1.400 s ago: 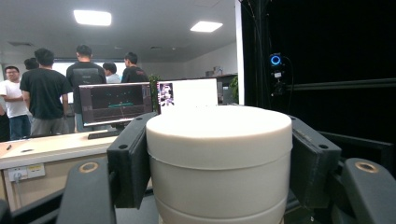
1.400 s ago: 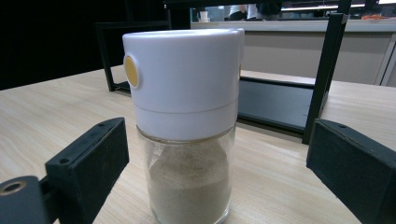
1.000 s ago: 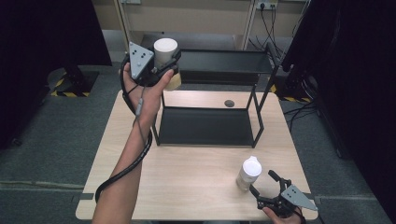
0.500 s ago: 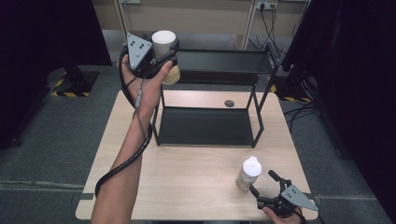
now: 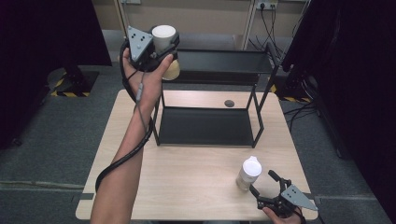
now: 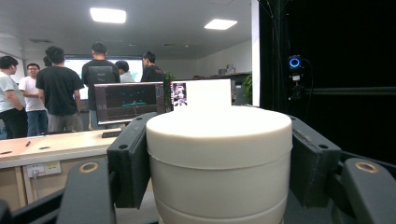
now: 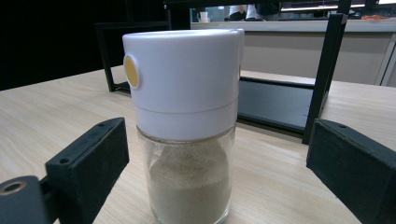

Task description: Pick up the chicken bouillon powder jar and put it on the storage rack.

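My left gripper [image 5: 163, 44] is raised above the left end of the black shelf rack's top shelf [image 5: 224, 60], shut on a cream jar [image 5: 164, 39] with a white lid. In the left gripper view that cream jar [image 6: 219, 163] sits squeezed between both black pads [image 6: 130, 158]. Near the table's front right corner my right gripper [image 5: 267, 183] stands open just behind a glass shaker [image 5: 248, 172] with a white cap. In the right gripper view the shaker [image 7: 184, 126], half full of beige powder, stands on the table between the spread jaws, touching neither pad.
A two-level black metal rack [image 5: 208, 126] occupies the middle and back of the wooden table [image 5: 187, 186]. A small dark disc [image 5: 229, 103] lies on the table behind the lower shelf. Cables and dark screens surround the table. People stand far off by monitors [image 6: 128, 100].
The left hand has lifted the cream jar slightly higher and a touch to the right over the rack's left end. The right gripper and the shaker have not moved.
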A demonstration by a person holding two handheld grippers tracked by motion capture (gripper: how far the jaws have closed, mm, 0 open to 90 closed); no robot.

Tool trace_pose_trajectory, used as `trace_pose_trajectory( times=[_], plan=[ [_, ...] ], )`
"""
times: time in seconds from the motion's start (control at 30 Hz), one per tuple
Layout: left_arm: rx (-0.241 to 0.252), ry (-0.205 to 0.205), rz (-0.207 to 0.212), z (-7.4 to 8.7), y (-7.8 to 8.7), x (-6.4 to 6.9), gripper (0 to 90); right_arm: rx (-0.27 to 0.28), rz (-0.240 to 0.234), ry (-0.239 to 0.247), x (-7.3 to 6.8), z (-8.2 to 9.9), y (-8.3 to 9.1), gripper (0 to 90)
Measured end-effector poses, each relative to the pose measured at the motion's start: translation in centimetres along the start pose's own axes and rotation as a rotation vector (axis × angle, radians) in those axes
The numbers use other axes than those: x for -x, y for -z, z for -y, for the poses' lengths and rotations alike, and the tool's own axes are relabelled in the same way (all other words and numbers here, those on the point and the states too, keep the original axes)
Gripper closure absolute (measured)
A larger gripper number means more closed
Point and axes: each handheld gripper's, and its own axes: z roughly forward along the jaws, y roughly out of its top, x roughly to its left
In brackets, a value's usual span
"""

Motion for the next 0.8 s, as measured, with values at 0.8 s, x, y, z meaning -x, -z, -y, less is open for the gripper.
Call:
trace_pose_trajectory(
  times=[0.8],
  plan=[
    [-0.048, 0.017, -0.036, -0.7, -3.9, -1.3, 33.1, 0.0, -0.002, 0.002, 0.0, 0.0, 0.0, 5.8]
  ],
)
